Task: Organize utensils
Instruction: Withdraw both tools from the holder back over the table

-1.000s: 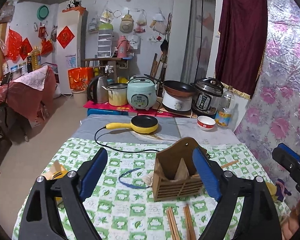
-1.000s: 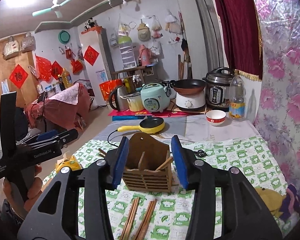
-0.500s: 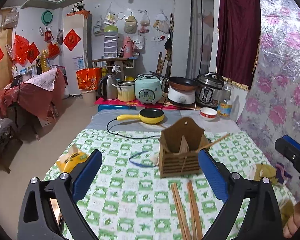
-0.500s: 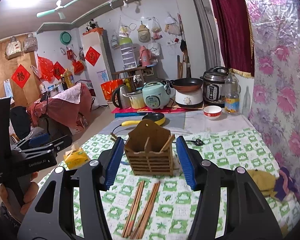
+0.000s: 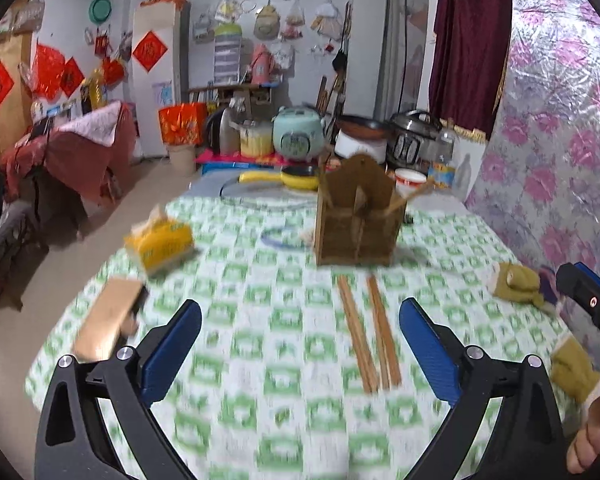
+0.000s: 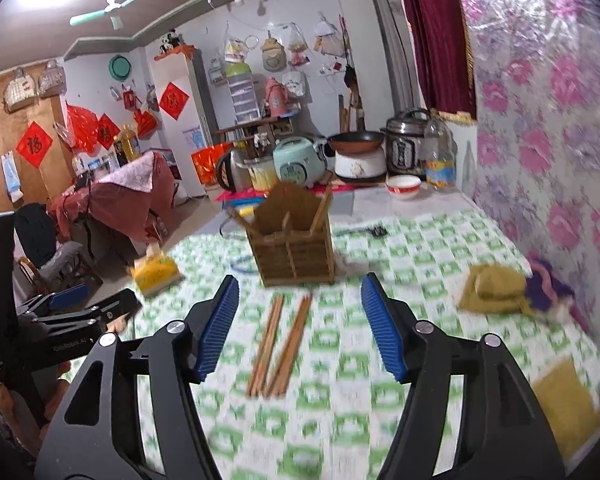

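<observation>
A brown wooden utensil holder [image 5: 358,224] [image 6: 294,246] stands on the green-checked tablecloth [image 5: 260,360] with a chopstick leaning out of it. Two pairs of wooden chopsticks [image 5: 368,336] [image 6: 280,344] lie flat in front of it. My left gripper [image 5: 300,352] hangs wide open above the cloth, nearer than the chopsticks, nothing between its fingers. My right gripper [image 6: 300,326] is also open, its jaws still opening, and the chopsticks lie beyond and below its fingertips. Each gripper shows at the edge of the other's view.
A yellow tissue pack [image 5: 160,244] and a tan flat object [image 5: 108,324] lie left. Olive cloths [image 6: 494,288] lie right by the flowered wall. A blue cable loop [image 5: 280,238] sits beside the holder. A yellow pan [image 5: 296,178], a bowl [image 6: 404,187] and cookers stand at the far end.
Both grippers have pulled back from the holder toward the near side of the table and sunk a little. The right jaws have spread wider. The chopsticks on the cloth now show fully.
</observation>
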A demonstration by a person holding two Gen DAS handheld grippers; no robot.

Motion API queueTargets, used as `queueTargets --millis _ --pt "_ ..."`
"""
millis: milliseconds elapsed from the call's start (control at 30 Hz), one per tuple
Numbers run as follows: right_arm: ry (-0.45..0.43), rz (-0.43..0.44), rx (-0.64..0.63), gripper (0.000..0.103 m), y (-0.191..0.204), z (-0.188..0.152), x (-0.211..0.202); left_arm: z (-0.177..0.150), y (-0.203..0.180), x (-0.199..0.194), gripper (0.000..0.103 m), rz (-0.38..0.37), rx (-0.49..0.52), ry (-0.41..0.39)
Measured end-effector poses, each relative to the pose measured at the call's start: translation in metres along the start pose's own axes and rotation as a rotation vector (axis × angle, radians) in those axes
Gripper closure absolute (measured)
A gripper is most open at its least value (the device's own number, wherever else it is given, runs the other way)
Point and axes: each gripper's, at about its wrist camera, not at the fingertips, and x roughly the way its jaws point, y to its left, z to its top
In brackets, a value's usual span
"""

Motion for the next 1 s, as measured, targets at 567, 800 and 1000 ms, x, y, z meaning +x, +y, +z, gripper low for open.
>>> queueTargets --millis 567,800,1000 --pt "0.034 -0.072 -0.156 0.024 0.025 -0.080 -0.025 -0.091 0.018 -0.035 0.006 0.084 0.025 -0.011" --pt "0.096 -0.081 -0.230 0.023 0.035 -0.093 0.013 -0.095 0.017 0.010 0.006 0.132 0.072 0.035" --pt "0.191 -0.097 -0.280 0.023 0.031 -0.107 0.051 -0.098 0.019 0.056 0.006 0.095 0.099 0.148"
